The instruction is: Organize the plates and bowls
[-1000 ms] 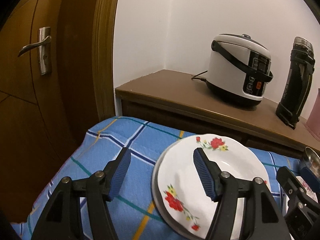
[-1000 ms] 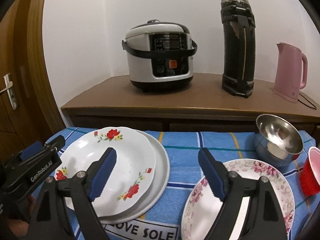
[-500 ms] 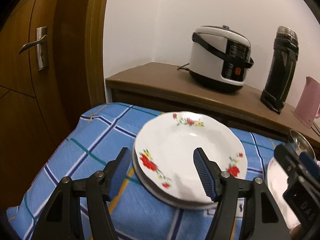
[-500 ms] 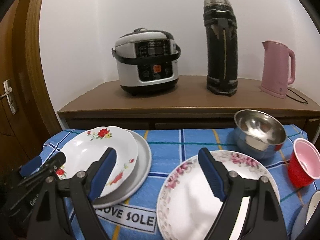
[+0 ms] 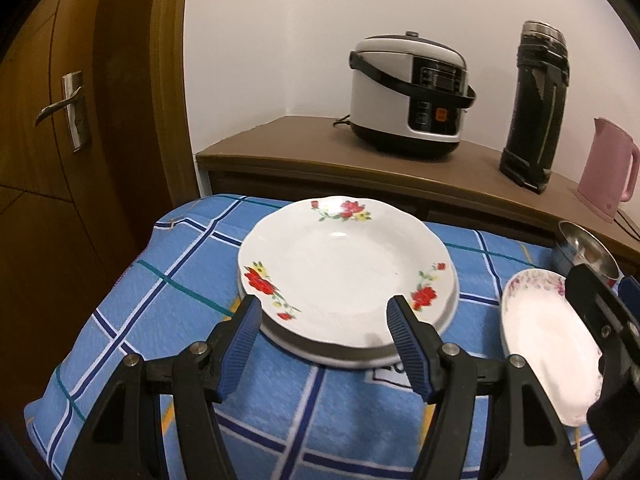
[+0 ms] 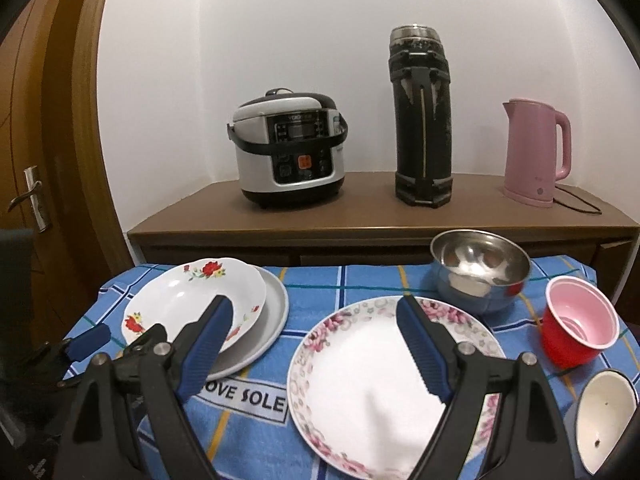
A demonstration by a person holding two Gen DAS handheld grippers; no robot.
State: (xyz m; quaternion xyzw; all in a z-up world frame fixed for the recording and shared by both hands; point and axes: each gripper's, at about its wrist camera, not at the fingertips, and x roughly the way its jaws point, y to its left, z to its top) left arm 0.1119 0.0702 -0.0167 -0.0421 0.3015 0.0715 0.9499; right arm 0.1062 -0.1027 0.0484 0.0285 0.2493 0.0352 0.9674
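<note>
A white plate with red flowers lies stacked on a grey plate on the blue checked cloth. My left gripper hovers open just short of the stack's near rim, with nothing between its fingers. To the right lies a pink-flowered plate. My right gripper stands open above its left part and holds nothing. In the right wrist view the red-flowered plate and the grey plate sit at the left, a steel bowl stands behind the pink-flowered plate, and the left gripper shows at the left edge.
A red cup with a pink inside and a white enamel cup stand at the right. Behind the table, a wooden sideboard carries a rice cooker, a black flask and a pink kettle. A wooden door is at the left.
Both grippers have drawn back from the dishes, so more of the table shows. In the left wrist view the flowered stack has shifted from the right to the centre. Both stay open.
</note>
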